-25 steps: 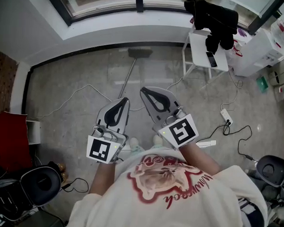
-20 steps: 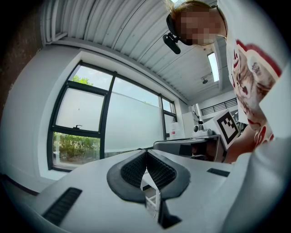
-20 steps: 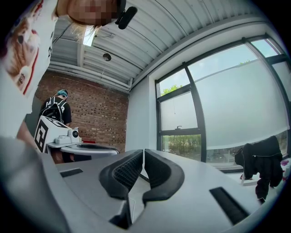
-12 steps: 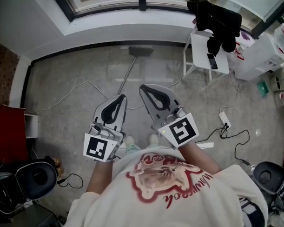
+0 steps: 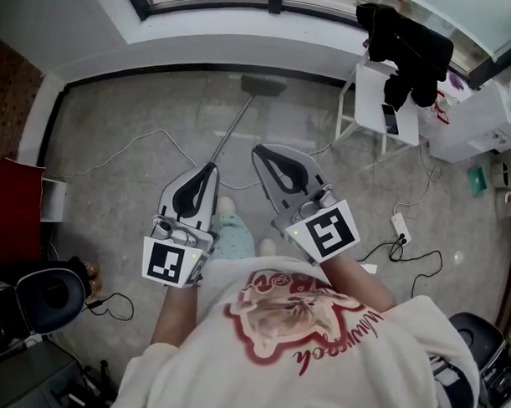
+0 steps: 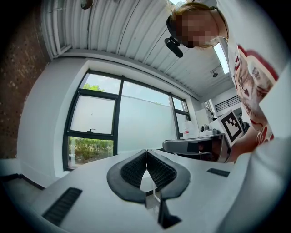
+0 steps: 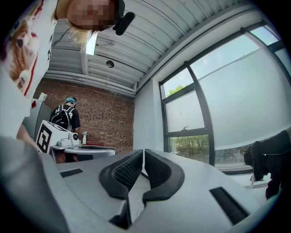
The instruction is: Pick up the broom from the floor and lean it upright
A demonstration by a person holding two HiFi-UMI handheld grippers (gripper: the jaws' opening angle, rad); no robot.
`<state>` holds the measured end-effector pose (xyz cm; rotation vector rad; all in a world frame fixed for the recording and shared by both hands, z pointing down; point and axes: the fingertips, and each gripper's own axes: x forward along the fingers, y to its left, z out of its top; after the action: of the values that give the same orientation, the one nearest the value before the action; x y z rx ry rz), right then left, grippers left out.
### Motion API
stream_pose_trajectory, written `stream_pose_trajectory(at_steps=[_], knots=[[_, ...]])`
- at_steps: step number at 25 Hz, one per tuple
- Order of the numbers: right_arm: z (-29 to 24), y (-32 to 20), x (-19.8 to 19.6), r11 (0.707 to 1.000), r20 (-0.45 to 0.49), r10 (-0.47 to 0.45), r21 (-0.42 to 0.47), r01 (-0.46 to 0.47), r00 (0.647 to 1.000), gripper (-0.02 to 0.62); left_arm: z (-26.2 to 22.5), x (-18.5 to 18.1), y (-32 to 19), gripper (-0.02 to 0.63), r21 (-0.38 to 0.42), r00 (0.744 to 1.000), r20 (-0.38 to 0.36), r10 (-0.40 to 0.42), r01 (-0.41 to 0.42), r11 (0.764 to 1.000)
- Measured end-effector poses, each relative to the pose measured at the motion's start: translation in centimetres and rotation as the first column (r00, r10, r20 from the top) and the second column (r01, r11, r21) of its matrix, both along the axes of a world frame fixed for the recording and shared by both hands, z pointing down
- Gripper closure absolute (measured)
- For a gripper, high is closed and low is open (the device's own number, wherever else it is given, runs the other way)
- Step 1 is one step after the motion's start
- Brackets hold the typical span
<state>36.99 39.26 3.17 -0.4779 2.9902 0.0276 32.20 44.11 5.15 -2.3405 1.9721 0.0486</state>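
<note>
Left fingers (image 6: pixel 134 169): pressed together at the tips with nothing between them. I keep them closed because there is nothing to grip yet.
Left gripper (image 5: pixel 208 169): held level at about 11 o'clock from my chest, aimed at the window wall (image 5: pixel 202 51).
Broom (image 5: pixel 233 127): lying flat on the floor (image 5: pixel 124 119) at 12 o'clock, untouched. Its brush head is at the foot of the wall and its handle runs back toward 7 o'clock. In the head view the handle's end shows just past my left tip, so I judge that end the easiest to reach.
Right fingers (image 7: pixel 127 170): also closed and empty.
Right gripper (image 5: pixel 260 153): at 1 o'clock, just beside the left and tipped slightly up. I am standing, not yet stooped.
Stool (image 5: pixel 370 94): at 2 o'clock, draped with dark clothing. The wall beside it looks a fair leaning spot.
</note>
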Motion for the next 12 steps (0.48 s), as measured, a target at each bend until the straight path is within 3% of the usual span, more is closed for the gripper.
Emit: stream_pose_trajectory(at_steps=[5, 12], knots=[[0.1, -1.7, -0.8, 1.000, 0.012, 0.000, -0.013, 0.000, 1.000, 0.563, -0.3, -2.5, -0.8, 0.584, 0.010, 0.998, -0.001, -0.060, 0.060, 0.998], [0.7, -4.8, -3.2, 1.000, 0.023, 0.006, -0.014, -0.006, 1.000, 0.563, 0.4, -5.7, -3.6, 0.584, 0.002, 0.997, 0.009, -0.076, 0.076, 0.997]])
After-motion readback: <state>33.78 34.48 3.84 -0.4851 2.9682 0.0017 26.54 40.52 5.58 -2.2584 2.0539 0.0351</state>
